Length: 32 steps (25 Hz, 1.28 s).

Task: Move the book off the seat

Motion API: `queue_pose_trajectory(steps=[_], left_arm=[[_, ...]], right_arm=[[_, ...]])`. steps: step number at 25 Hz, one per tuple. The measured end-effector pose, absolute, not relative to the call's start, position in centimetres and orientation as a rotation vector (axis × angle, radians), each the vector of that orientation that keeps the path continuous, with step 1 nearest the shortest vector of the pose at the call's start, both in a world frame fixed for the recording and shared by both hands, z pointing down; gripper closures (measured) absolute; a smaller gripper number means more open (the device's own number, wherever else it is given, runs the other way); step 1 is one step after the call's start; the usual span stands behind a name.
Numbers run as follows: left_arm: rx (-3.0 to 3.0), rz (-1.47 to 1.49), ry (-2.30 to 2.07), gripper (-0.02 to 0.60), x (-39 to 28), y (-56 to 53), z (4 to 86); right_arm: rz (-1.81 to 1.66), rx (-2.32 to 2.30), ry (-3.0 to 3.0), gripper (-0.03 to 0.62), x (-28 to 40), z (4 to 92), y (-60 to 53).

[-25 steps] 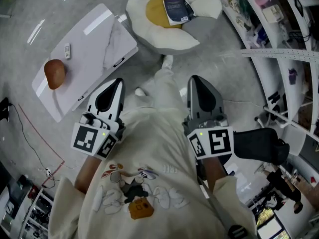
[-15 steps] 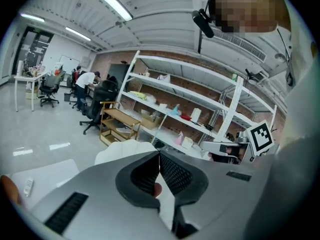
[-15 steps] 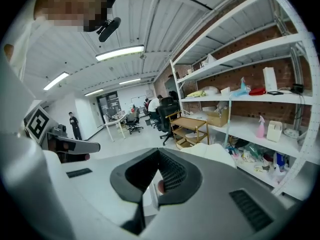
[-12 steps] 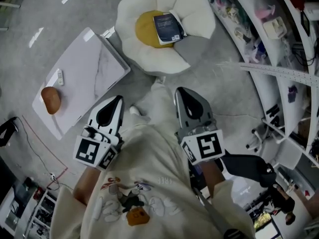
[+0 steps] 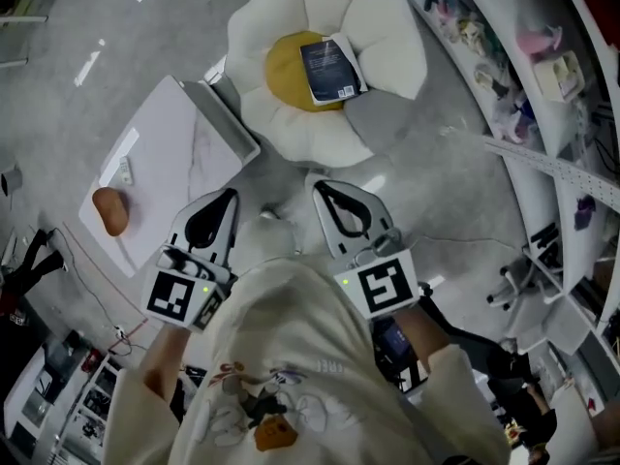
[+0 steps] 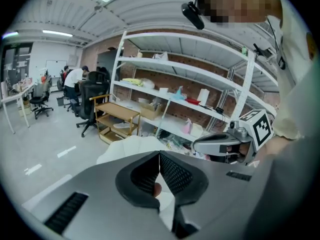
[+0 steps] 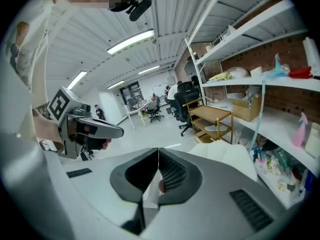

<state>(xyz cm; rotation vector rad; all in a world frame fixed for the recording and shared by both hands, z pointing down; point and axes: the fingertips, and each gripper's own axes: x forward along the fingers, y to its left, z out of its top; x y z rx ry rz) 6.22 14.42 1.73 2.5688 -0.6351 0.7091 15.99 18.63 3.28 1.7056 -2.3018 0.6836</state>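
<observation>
A dark book (image 5: 330,70) lies on the yellow middle of a white flower-shaped seat (image 5: 387,27) at the top of the head view. Both grippers are held in front of the person's body, well short of the seat. My left gripper (image 5: 225,195) is shut and empty, its jaws meeting at the tip (image 6: 159,156). My right gripper (image 5: 325,188) is also shut and empty (image 7: 158,151). Each gripper view shows white seat cushion beyond the jaws (image 6: 122,148) (image 7: 227,151); the book is hidden there.
A white marble-look table (image 5: 179,148) stands left of the seat with a brown rounded object (image 5: 109,209) and a small remote (image 5: 126,170) on it. White shelving (image 5: 542,95) full of items runs along the right. Office chairs and people are far off.
The person has walked toward the seat: seat and book sit lower and larger in the head view. The right gripper has shifted left in the picture, closer to the left one. Both stay shut.
</observation>
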Motion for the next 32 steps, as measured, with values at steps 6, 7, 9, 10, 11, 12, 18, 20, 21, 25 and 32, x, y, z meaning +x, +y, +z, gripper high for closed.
queue_pose_trajectory(steps=[6,7,9,10,11,12,18,20,21,25,32], left_arm=[[2.605,0.761,-0.6,0.569,10.1,10.7,3.1],[2.602,0.766,-0.591,0.569,10.6,10.4,3.6],[2.59,0.786,-0.558,0.569,11.4,10.0,5.0],[2.583,0.799,-0.538,0.569,11.7,9.7,5.8],[2.573,0.809,-0.522,0.569,12.0,9.4,6.8],[2.56,0.813,-0.513,0.569,12.3,9.1,7.7],[2.499,0.832,-0.449,0.569,13.1,8.3,15.4],[2.476,0.851,-0.434,0.569,13.5,7.6,18.9],[2.467,0.863,-0.427,0.569,13.5,7.2,20.6],[2.452,0.909,-0.404,0.569,13.4,5.9,26.4],[2.466,0.914,-0.414,0.569,14.3,2.6,33.9]], right_arm=[[0.733,1.609,-2.324,0.585,17.1,6.5,16.4],[0.742,1.583,-2.327,0.585,17.1,7.1,16.4],[0.783,1.547,-2.33,0.585,17.1,8.4,16.3],[0.807,1.538,-2.327,0.585,17.1,9.1,16.2],[0.824,1.531,-2.321,0.585,17.1,9.8,16.0],[0.833,1.525,-2.315,0.585,17.1,10.7,15.8],[0.874,1.541,-2.267,0.583,16.5,17.3,14.4],[0.893,1.59,-2.242,0.583,17.0,20.2,13.3],[0.916,1.62,-2.228,0.582,17.1,21.6,12.8],[1.061,1.778,-2.17,0.579,17.2,26.9,10.9],[1.229,1.896,-2.069,0.534,16.7,34.7,9.1]])
